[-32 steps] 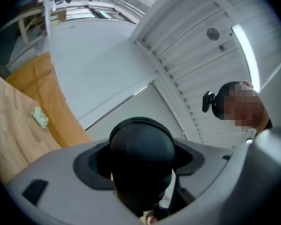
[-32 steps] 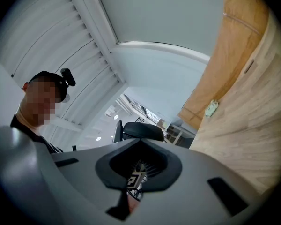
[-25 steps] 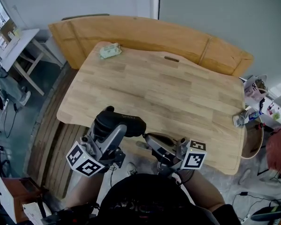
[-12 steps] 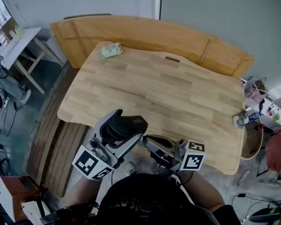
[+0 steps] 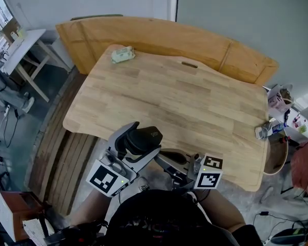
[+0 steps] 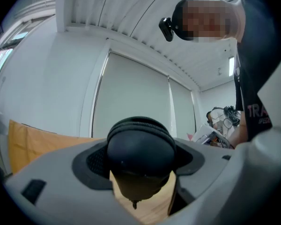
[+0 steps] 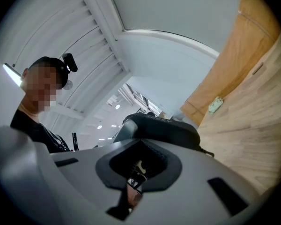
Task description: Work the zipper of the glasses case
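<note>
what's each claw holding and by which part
Left claw clamps the glasses case by one rounded end; right claw pinches its zipper pull by the tab.

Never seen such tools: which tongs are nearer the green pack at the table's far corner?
Left. The left tongs, clamped on the glasses case, sit at the table's near edge on the green pack's side; the right tongs are farther off to the right.

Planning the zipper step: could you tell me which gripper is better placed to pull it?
Likely right: the left gripper is busy, jaws clamped around the glasses case; the right gripper, jaws shut, sits beside the case.
</note>
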`<state>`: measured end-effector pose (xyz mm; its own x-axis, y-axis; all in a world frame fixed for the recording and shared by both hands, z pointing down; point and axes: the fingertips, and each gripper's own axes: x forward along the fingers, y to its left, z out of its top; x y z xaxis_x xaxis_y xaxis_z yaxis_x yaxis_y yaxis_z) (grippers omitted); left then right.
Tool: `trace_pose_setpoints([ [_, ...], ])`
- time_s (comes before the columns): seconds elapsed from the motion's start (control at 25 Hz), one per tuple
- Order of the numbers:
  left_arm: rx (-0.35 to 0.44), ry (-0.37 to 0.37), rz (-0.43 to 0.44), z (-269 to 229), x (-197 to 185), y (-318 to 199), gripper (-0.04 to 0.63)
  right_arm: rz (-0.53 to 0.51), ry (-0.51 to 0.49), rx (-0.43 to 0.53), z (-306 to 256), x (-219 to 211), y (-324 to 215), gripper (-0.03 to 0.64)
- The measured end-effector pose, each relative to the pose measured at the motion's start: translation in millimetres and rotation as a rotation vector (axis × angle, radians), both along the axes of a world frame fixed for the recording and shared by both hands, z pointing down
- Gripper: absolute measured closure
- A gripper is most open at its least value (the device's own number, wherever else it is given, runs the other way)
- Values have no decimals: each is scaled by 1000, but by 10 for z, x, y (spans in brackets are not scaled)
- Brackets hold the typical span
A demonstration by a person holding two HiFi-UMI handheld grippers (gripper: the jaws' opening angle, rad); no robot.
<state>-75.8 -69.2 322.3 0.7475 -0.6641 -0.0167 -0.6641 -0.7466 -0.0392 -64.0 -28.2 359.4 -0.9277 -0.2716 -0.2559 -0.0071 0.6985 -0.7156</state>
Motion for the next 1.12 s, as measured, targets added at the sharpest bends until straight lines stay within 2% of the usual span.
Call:
trace_pose_setpoints([
  [0.12,-25,8,15,56,-4,10,249,-8,-21,-25,26,7,14,601],
  [0.2,-43,45,45,44,9,31,249,-19,-58,-48,17,26,32,601],
  [0.32,-84,119,114,-8,14,78,247,-44,-165,-98,-63,79,42,601],
  [0.48,-60,136,172,-66,-31,149,245,-60,-257,-131,-163,157,27,601],
  [0.64,-46,130,205,-46,-124,224,225,-100,-253,-114,-208,144,91,601],
  [0.8,-77,204,237,-76,-212,275,219,-108,-273,-114,-277,178,75,601],
  [0.92,-109,264,226,-50,-316,265,212,-115,-297,-114,-332,186,71,601],
  [1.04,-115,249,207,-2,-353,239,198,-134,-307,-113,-390,186,73,601],
  [1.12,-119,224,231,14,-306,244,181,-156,-304,-113,-415,189,86,601],
])
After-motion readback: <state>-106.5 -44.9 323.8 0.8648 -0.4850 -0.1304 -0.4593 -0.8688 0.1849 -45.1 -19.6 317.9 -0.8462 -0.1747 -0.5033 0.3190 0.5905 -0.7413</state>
